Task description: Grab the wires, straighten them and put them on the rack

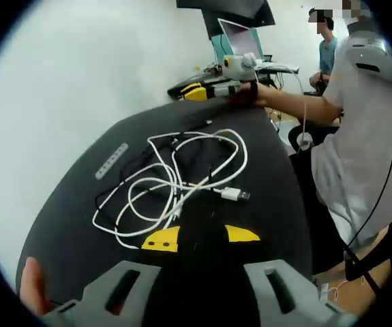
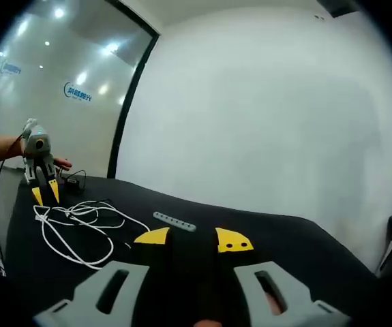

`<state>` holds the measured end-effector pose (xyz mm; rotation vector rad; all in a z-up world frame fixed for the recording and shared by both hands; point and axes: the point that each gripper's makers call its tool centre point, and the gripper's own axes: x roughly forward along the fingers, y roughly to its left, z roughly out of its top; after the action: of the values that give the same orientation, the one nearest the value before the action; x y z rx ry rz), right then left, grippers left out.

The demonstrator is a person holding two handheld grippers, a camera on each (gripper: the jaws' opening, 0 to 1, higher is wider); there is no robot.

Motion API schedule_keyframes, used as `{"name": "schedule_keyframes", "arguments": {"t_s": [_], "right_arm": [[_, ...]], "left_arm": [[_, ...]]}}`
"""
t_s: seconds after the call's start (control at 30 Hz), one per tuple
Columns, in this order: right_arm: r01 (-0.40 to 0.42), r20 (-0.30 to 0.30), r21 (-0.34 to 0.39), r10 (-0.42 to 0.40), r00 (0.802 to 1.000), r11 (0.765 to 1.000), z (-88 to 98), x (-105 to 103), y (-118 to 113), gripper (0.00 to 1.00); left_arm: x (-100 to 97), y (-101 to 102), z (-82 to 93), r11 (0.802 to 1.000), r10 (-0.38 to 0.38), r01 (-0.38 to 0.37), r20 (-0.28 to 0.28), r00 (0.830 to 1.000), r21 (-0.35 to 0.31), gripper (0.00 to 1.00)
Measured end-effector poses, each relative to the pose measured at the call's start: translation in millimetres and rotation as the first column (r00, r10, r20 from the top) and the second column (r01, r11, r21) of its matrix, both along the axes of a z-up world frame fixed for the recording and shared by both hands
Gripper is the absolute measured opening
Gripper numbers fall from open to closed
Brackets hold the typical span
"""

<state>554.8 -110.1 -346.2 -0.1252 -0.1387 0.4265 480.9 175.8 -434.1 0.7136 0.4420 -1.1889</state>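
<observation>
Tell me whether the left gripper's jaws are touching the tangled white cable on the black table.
Apart. In the left gripper view, bare black table separates the left gripper from the white cable.

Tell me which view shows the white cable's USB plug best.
The left gripper view. There the white cable lies coiled on the black table just ahead of the left gripper, and its USB plug is plainly visible. In the right gripper view the white cable is small and far; no plug can be made out.
</observation>
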Motion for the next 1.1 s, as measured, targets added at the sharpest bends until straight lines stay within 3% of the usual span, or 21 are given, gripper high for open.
{"name": "schedule_keyframes", "arguments": {"t_s": [0.03, 0.07, 0.2, 0.27, 0.37, 0.57, 0.6, 0.67, 0.7, 0.73, 0.77, 0.83, 0.87, 0.9, 0.93, 0.97, 1.0, 1.03, 1.07, 1.1], "right_arm": [[-0.003, -0.008, -0.001, 0.003, 1.0, 1.0, -1.4, 0, 1, 0.21], [-0.005, -0.014, 0.0, 0.005, 1.0, 1.0, -2.6, 1, 0, 0.21], [-0.016, -0.028, 0.0, 0.016, 0.999, 1.0, -4.4, 1, 2, 0.21], [-0.012, -0.03, 0.0, 0.012, 0.999, 1.0, -4.7, 1, 1, 0.21], [0.0, -0.027, 0.009, 0.0, 1.0, 1.0, -2.5, -1, -1, 0.21], [-0.003, -0.052, -0.028, 0.002, 0.999, 1.0, -8.7, -3, 4, 0.21], [0.0, -0.052, -0.034, -0.002, 0.999, 0.999, -8.8, -3, 3, 0.21], [0.003, -0.05, -0.039, -0.005, 0.999, 0.999, -8.6, -3, 3, 0.21], [0.002, -0.05, -0.04, -0.004, 0.999, 0.999, -8.5, -3, 3, 0.21], [0.001, -0.05, -0.041, -0.003, 0.999, 0.999, -8.3, -4, 4, 0.21], [0.002, -0.05, -0.041, -0.004, 0.999, 0.999, -8.1, -4, 4, 0.21], [0.002, -0.05, -0.038, -0.004, 0.999, 0.999, -7.7, -5, 4, 0.21], [0.001, -0.052, -0.037, -0.003, 0.999, 0.999, -8.5, -4, 4, 0.21], [0.001, -0.053, -0.035, -0.003, 0.999, 0.999, -9.0, -3, 3, 0.21], [0.0, -0.053, -0.034, -0.002, 0.999, 0.999, -8.8, -3, 4, 0.21], [0.001, -0.052, -0.031, -0.003, 0.999, 1.0, -8.4, -3, 4, 0.21], [0.001, -0.051, -0.03, -0.003, 0.999, 1.0, -8.3, -4, 4, 0.21], [0.001, -0.05, -0.029, -0.002, 0.999, 1.0, -8.2, -5, 4, 0.21], [-0.001, -0.049, -0.028, -0.001, 0.999, 1.0, -8.3, -4, 4, 0.21], [-0.001, -0.042, -0.026, 0.0, 0.999, 1.0, -7.2, -4, 4, 0.21]], "left_arm": [[-0.8, -7, 3.9, 0.998, 0.004, -0.005, -0.018, 1.0, -0.058, 0.16], [-0.5, -11, 6.4, 0.997, -0.006, 0.006, -0.01, 1.0, -0.073, 0.15], [-10.9, -18, 0.3, 0.998, 0.002, -0.005, -0.052, 0.999, -0.07, 0.04], [-11.4, -11, 1.9, 1.0, -0.024, 0.024, 0.025, 0.999, -0.001, 0.02], [-17.9, -6, 6.2, 0.99, -0.094, 0.079, 0.132, 0.987, 0.113, 0.02], [-32.3, 16, 39.8, 0.979, -0.065, 0.023, 0.204, 0.977, 0.204, 0.01], [-28.3, 23, 50.4, 0.976, -0.045, -0.01, 0.247, 0.968, 0.217, 0.01], [-13.1, 48, 74.8, 0.953, 0.008, -0.119, 0.369, 0.93, 0.278, 0.01], [-11.3, 54, 80.0, 0.948, 0.029, -0.146, 0.383, 0.923, 0.282, 0.01], [-8.6, 60, 88.9, 0.95, 0.068, -0.182, 0.4, 0.914, 0.255, 0.01], [-2.9, 66, 100.0, 0.947, 0.101, -0.222, 0.442, 0.892, 0.233, 0.01], [11.2, 84, 121.9, 0.928, 0.169, -0.316, 0.533, 0.829, 0.197, 0.01], [21.4, 99, 136.2, 0.9, 0.263, -0.412, 0.577, 0.773, 0.142, 0.0], [26.9, 112, 143.5, 0.871, 0.341, -0.48, 0.578, 0.741, 0.101, 0.0], [28.3, 124, 147.2, 0.853, 0.387, -0.516, 0.565, 0.729, 0.082, 0.0], [35.3, 132, 153.5, 0.856, 0.386, -0.512, 0.581, 0.717, 0.063, 0.0], [41.7, 139, 165.7, 0.857, 0.4, -0.516, 0.611, 0.683, 0.016, 0.0], [44.9, 149, 171.8, 0.836, 0.451, -0.549, 0.602, 0.66, -0.024, 0.0], [45.1, 154, 174.5, 0.815, 0.512, -0.575, 0.556, 0.655, -0.074, 0.0], [42.9, 154, 178.3, 0.808, 0.556, -0.572, 0.498, 0.665, -0.139, 0.0]]}}
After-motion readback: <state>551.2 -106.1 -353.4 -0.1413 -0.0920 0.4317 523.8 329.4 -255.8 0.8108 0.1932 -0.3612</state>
